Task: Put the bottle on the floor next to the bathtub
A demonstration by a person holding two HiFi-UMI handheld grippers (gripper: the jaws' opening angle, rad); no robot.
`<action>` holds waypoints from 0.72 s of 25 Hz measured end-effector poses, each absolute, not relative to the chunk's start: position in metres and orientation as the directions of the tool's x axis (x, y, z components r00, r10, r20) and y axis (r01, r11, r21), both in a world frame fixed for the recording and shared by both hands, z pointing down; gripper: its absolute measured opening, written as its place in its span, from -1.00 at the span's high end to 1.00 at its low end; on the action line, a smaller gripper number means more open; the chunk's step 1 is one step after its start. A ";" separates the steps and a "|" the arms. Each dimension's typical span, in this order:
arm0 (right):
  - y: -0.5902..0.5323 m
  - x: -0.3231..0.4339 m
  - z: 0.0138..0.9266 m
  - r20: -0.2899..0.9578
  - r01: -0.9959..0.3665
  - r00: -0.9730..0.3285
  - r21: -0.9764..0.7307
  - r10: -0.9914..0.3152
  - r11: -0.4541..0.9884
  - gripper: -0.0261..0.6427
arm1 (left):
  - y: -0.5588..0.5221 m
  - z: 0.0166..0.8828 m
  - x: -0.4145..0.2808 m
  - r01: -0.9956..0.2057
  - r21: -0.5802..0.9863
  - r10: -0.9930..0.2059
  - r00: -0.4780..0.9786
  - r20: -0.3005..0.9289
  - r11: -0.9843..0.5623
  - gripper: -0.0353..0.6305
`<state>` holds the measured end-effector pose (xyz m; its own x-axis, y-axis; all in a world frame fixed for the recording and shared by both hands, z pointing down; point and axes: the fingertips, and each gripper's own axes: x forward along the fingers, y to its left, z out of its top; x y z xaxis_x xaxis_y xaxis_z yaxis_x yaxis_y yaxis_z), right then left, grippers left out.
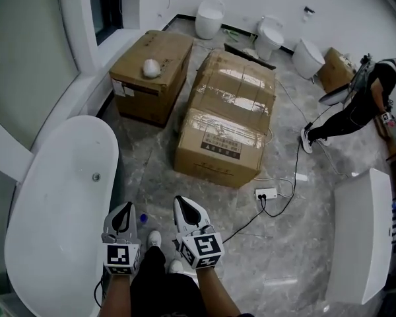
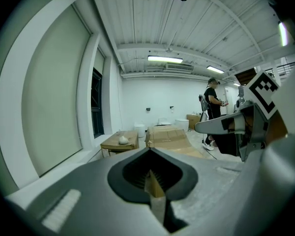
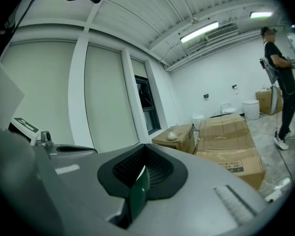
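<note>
L hand-held gripper [image 1: 124, 211] clenched, empty, R hand-held gripper [image 1: 185, 209] same, bottle [image 1: 143, 218] on floor [image 1: 277, 256] by bathtub [image 1: 53, 243]

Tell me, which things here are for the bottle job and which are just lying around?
For the job: blue-capped bottle, bathtub, floor, left gripper and right gripper (both shut, empty).

Just lying about: cardboard boxes, toilets, power strip.
</note>
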<state>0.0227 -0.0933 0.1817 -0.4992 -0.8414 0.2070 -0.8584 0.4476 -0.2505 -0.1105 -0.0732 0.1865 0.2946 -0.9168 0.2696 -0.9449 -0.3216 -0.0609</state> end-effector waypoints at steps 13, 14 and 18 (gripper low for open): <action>-0.061 0.052 0.122 0.126 -0.858 -0.496 -0.221 -0.859 0.464 0.85 | -0.033 0.143 -0.085 -0.936 -0.106 -0.924 0.307 0.226 -0.337 0.89; -0.059 0.054 0.118 0.120 -0.858 -0.496 -0.218 -0.860 0.464 0.85 | -0.031 0.138 -0.085 -0.938 -0.105 -0.928 0.304 0.216 -0.331 0.89; -0.053 0.063 0.104 0.093 -0.861 -0.490 -0.205 -0.867 0.465 0.85 | -0.030 0.116 -0.080 -0.937 -0.116 -0.936 0.308 0.171 -0.329 0.89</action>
